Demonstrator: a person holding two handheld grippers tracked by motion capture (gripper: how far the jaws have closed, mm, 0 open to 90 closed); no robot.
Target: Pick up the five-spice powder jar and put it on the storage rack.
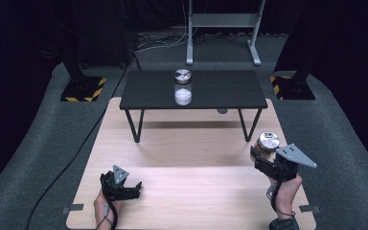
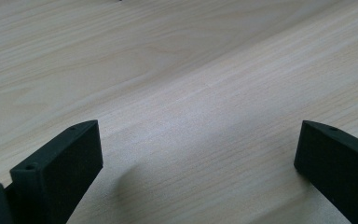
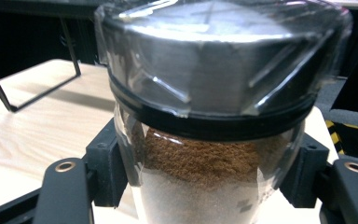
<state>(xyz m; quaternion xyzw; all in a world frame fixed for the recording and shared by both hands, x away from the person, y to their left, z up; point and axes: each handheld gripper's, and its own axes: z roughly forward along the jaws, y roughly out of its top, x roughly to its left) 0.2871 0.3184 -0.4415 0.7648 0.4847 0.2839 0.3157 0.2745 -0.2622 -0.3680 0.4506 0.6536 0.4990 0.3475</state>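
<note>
A clear jar of brown powder point(image 3: 214, 163) with a metal lid point(image 1: 269, 140) sits between the jaws of my right gripper point(image 1: 263, 155), which is shut on it and holds it above the right side of the light wooden table point(image 1: 187, 148). In the right gripper view the two black jaws press on the jar's sides below its black sealing ring. A second clear jar with white powder point(image 1: 182, 87) stands on the small black table point(image 1: 148, 91) at the back. My left gripper point(image 1: 132, 188) rests low over the front left of the wooden table, open, with bare wood point(image 2: 191, 116) between its jaws.
The small black table stands on thin black legs point(image 1: 134, 125) over the far part of the wooden table. A grey metal stand point(image 1: 223, 28) is on the floor behind it. Black posts with yellow-striped bases point(image 1: 84, 88) flank the table. A cable point(image 1: 62, 172) runs along the left floor.
</note>
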